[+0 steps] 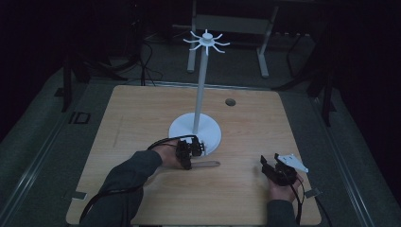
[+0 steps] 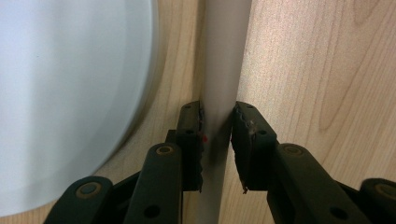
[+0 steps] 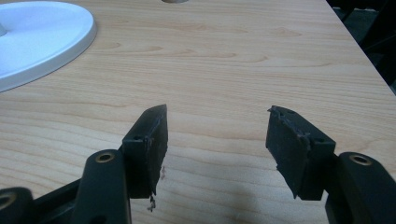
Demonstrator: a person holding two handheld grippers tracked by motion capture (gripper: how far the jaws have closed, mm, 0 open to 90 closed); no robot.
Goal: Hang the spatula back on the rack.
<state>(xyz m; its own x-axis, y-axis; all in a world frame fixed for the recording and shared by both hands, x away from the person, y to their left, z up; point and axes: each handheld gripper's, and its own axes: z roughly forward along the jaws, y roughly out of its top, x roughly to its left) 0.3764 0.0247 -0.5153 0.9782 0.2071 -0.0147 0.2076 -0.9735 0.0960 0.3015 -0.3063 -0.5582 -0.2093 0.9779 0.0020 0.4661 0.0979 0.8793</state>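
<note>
In the high view, the left gripper (image 1: 189,153) is reaching across the wooden table (image 1: 142,123) to a pale stick (image 1: 208,164) that is lying flat just in front of the round white base (image 1: 213,135) of a tall white stand (image 1: 201,85), whose top is spreading into a ring of thin hooks (image 1: 206,41). The left gripper view is looking straight down the stick (image 2: 222,70): the left gripper (image 2: 218,144) is sitting astride it, its two black jaws pressing against the stick's two sides, so the tool is clamping the stick while the stick is resting on the table (image 2: 317,70). The white base (image 2: 70,93) is lying just to one side of the stick in that view, close by, though whether the two are touching I cannot tell. The right gripper (image 1: 279,170) is resting near the table's front right part, well apart from the stick and the stand, with a hand (image 1: 283,189) holding it from below. In the right gripper view its jaws are standing wide apart with bare wood between them, the right gripper (image 3: 217,149) gripping nothing, and the base's edge (image 3: 42,42) is showing at the far left, with a small round hole (image 3: 175,1) in the table at the top edge
</note>
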